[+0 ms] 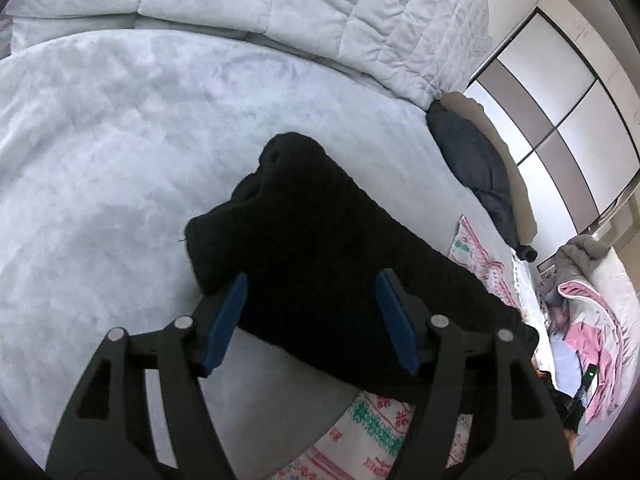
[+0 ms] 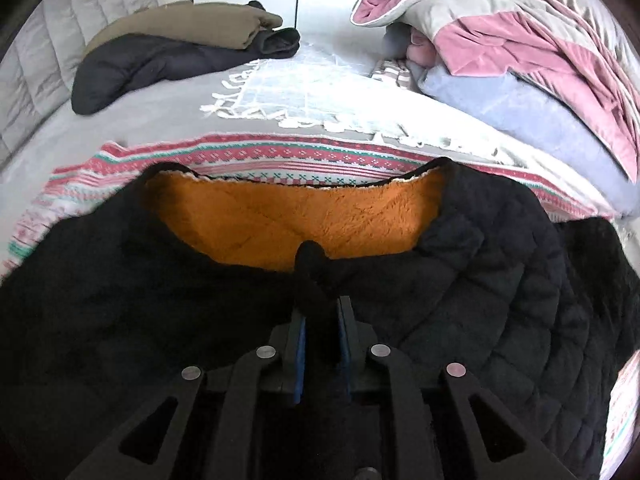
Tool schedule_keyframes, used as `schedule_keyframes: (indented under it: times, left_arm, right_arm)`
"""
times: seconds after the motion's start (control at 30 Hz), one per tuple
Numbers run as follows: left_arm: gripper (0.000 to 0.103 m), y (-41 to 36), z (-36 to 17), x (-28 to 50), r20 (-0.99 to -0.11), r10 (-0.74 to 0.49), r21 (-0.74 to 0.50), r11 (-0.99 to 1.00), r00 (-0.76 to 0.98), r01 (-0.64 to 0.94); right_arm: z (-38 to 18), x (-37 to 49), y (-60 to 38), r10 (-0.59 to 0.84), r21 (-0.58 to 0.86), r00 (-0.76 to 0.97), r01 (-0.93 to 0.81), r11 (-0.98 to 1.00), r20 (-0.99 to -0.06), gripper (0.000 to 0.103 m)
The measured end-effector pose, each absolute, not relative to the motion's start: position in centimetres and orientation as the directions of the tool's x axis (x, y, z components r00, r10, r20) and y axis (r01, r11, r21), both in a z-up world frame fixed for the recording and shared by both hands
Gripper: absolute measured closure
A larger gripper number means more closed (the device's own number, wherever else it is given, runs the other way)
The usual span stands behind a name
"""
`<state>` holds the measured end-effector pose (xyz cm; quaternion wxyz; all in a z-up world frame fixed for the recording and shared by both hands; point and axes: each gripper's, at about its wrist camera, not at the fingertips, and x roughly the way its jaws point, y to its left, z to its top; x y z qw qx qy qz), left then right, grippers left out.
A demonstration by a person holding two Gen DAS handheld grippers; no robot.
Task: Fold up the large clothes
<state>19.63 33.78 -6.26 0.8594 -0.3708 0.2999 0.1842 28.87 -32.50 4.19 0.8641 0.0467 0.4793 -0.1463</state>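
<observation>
A black quilted jacket (image 2: 480, 280) with orange fleece lining (image 2: 304, 220) lies on a patterned blanket (image 2: 240, 156) on the bed. My right gripper (image 2: 322, 312) is shut on a raised fold of the jacket's black fabric just below the lining. In the left wrist view a bunched black part of the jacket (image 1: 320, 232) stretches across the pale sheet (image 1: 120, 140). My left gripper (image 1: 311, 280) hovers over it with its blue pads (image 1: 228, 312) spread wide. The fabric shows between the pads, and they do not press on it.
A dark folded garment (image 2: 140, 64) with an olive one (image 2: 192, 24) on top sits at the far bed edge. A white fringed throw (image 2: 312, 96) and a pink and grey quilt (image 2: 520, 28) lie beyond the blanket. A white duvet (image 1: 320, 0) lines the headboard side. A wardrobe (image 1: 560, 92) stands nearby.
</observation>
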Motion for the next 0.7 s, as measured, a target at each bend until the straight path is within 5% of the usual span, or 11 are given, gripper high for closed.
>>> schedule_keyframes:
  times: [0.1,0.17,0.43,0.47,0.6,0.7]
  left_arm:
    - [0.029,34.1,-5.1,18.4,-0.632,0.118,-0.534,0.649,0.766,-0.541]
    - [0.024,34.6,-4.7,18.1,-0.629,0.133,-0.533,0.644,0.766,-0.549]
    - [0.024,35.5,-8.9,19.6,-0.675,0.105,-0.544,0.599,0.731,-0.588]
    - [0.028,35.3,-8.8,20.1,-0.66,0.113,-0.541,0.614,0.742,-0.575]
    - [0.091,35.2,-8.5,21.6,-0.611,0.068,-0.59,0.624,0.789,-0.511]
    - [0.091,35.6,-4.7,20.4,-0.454,0.127,-0.61,0.677,0.882,-0.412]
  right_arm:
    - [6.1,27.3,-32.7,-0.094,0.058,0.54,0.257,0.965,-0.837,0.052]
    - [7.7,26.1,-32.5,-0.065,0.086,0.572,0.232,0.969,-0.818,0.044]
    - [10.5,22.0,-30.8,0.053,0.151,0.573,0.124,0.981,-0.818,0.035]
    - [10.4,21.6,-30.4,0.065,0.153,0.565,0.11,0.982,-0.822,0.035]
    - [9.9,20.3,-27.9,0.104,0.149,0.527,0.043,0.988,-0.843,0.035]
    - [10.2,20.0,-26.0,0.112,0.119,0.516,-0.02,0.993,-0.849,0.035]
